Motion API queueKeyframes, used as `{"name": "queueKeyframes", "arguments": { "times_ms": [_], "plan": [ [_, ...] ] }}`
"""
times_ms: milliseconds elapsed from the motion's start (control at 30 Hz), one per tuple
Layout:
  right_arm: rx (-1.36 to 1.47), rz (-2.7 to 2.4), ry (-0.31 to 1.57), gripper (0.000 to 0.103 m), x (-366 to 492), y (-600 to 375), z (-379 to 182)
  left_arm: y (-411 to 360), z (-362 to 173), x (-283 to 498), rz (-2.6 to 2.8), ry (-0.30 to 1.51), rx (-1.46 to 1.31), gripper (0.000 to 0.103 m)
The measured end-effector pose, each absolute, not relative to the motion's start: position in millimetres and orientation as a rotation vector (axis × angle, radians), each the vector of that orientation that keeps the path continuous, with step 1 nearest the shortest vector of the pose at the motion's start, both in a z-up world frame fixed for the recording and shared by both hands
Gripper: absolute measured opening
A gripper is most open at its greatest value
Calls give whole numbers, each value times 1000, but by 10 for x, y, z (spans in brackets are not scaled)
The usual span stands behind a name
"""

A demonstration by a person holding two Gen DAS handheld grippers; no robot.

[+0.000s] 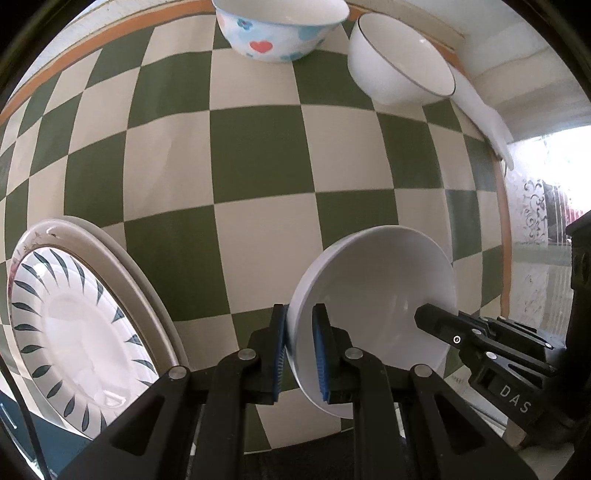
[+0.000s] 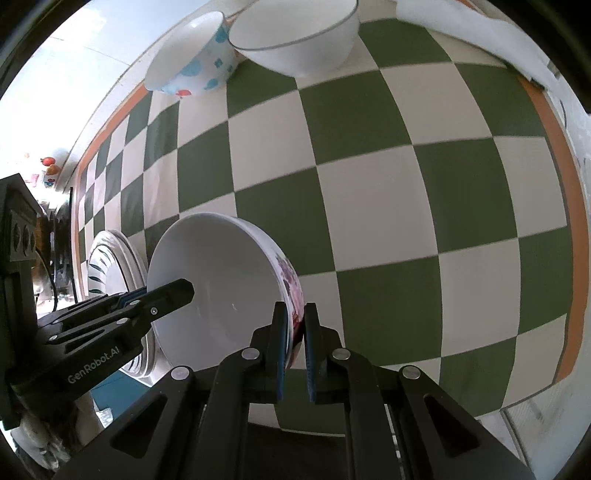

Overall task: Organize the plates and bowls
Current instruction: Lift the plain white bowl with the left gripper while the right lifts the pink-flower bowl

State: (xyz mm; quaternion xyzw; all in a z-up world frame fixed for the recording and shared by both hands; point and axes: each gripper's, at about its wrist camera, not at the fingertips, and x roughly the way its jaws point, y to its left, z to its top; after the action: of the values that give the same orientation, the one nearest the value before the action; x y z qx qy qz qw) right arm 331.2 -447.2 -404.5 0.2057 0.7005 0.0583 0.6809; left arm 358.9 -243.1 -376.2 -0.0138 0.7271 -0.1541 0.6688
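A white bowl (image 1: 373, 295) with purple flowers on its outside (image 2: 218, 280) is held above the checked table by both grippers. My left gripper (image 1: 301, 325) is shut on its left rim. My right gripper (image 2: 295, 325) is shut on its right rim. The right gripper (image 1: 436, 321) also shows in the left wrist view, and the left gripper (image 2: 173, 291) in the right wrist view. A stack of plates, the top one with a dark leaf pattern (image 1: 74, 325), lies at the left, also seen in the right wrist view (image 2: 107, 266).
A bowl with hearts and blue flowers (image 1: 277, 29) (image 2: 192, 59) and a white bowl with a dark rim (image 1: 399, 59) (image 2: 299, 37) stand at the far edge. A white cloth (image 1: 491, 122) (image 2: 461, 29) lies at the far right. The green-and-cream checked tablecloth (image 1: 258, 166) has an orange border.
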Motion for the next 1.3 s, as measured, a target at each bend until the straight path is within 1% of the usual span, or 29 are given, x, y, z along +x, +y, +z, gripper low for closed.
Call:
{"name": "queueKeyframes", "arguments": {
  "times_ms": [467,533,667,733,900,933,967,1000,1033,1300],
  "plan": [
    [463,130,1609,11,3331,-4434,-4164,-2547,-3986,3578,-344,1698,-20,12],
    [477,136,1621,14,3345,-4440,-4186,-2531,-3973,3575,-342,1705,-29,13],
    [508,138,1629,14,3345,-4516,-4155,-2488,-3759,3547,-318,1643,1,13],
    [533,130,1615,15,3355,-4598,-4094,-2451,-3634,3565,-308,1615,-3,13],
    [584,116,1542,16,3503,-4872,-3796,-2533,-3262,3818,-340,1522,-14,15],
    [595,116,1530,18,3549,-4920,-3748,-2569,-3219,3902,-349,1507,-17,17],
    [606,117,1513,28,3617,-4984,-3691,-2587,-3192,4018,-356,1496,-24,22],
    [608,117,1493,34,3730,-5057,-3633,-2644,-3180,4136,-360,1490,-37,25],
    [605,112,1476,40,3824,-5114,-3599,-2704,-3196,4272,-365,1491,-47,25],
    [588,79,1407,40,4699,-5504,-3599,-3033,-3620,5047,-333,1576,-141,25]
  ]
}}
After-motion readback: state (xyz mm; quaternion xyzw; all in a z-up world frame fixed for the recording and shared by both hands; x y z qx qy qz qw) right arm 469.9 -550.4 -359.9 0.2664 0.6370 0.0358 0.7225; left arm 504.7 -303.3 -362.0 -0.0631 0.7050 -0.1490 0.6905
